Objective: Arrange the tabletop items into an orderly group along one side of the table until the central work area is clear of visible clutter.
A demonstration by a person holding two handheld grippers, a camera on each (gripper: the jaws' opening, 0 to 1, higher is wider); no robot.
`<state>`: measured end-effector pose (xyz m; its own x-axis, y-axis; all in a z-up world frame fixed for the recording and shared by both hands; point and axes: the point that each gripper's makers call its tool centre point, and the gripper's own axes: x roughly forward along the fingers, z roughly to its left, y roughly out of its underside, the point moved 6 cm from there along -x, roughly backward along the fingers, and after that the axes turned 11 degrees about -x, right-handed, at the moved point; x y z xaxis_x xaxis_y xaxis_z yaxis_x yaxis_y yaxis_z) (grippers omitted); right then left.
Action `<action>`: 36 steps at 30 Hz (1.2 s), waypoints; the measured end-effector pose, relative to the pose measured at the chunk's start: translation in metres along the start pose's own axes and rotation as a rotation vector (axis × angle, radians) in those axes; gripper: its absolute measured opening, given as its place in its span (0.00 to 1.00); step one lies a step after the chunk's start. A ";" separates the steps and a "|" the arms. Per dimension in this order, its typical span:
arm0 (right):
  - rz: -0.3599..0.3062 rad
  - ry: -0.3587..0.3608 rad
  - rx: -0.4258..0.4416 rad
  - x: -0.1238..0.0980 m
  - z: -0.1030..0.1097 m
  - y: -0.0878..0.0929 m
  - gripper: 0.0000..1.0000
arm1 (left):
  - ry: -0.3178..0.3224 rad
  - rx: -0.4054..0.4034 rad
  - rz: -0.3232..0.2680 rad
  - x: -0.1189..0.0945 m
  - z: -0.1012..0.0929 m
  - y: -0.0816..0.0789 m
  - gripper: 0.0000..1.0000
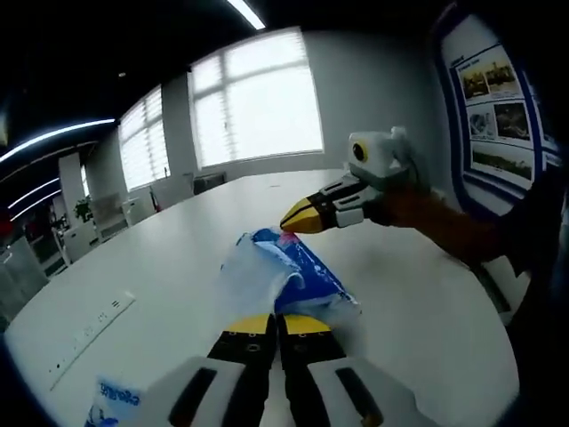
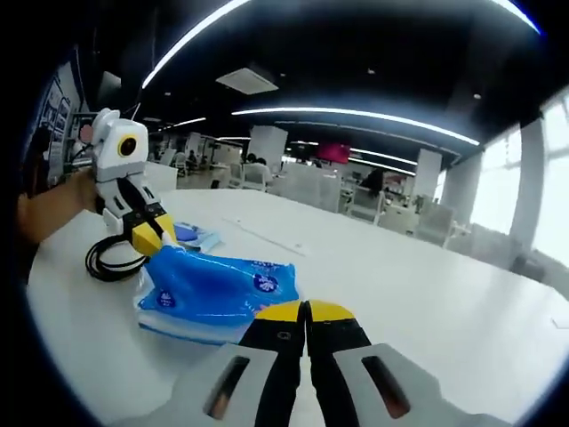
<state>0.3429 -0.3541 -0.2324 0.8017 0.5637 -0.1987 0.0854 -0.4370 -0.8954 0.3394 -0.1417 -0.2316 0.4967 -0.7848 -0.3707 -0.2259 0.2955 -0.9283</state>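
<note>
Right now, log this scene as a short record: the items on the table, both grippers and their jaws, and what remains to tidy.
surface: white table
main item: blue plastic pack, lying flat, held at opposite ends
left gripper: jaws shut on the pack's near edge
right gripper: jaws shut on the pack's edge
other items: black cable coiled beside the pack; small blue packet behind it
remaining: pack, cable and packet not yet grouped at one side

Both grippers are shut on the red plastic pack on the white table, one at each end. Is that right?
Not quite: the pack is blue, not red, as the right gripper view shows. The rest holds: the left gripper and the right gripper are each shut on an end of it, on the white table.
</note>
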 end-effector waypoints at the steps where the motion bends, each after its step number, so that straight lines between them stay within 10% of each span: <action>1: -0.009 0.001 0.016 -0.001 0.000 -0.001 0.00 | 0.014 0.000 -0.013 0.001 0.000 -0.002 0.00; 36: 0.028 -0.026 -0.001 -0.004 -0.002 0.005 0.09 | 0.059 0.009 0.001 -0.010 -0.027 0.012 0.08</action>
<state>0.3412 -0.3604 -0.2347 0.7881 0.5695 -0.2336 0.0641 -0.4533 -0.8890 0.3090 -0.1454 -0.2387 0.4464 -0.8152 -0.3689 -0.2186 0.3004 -0.9284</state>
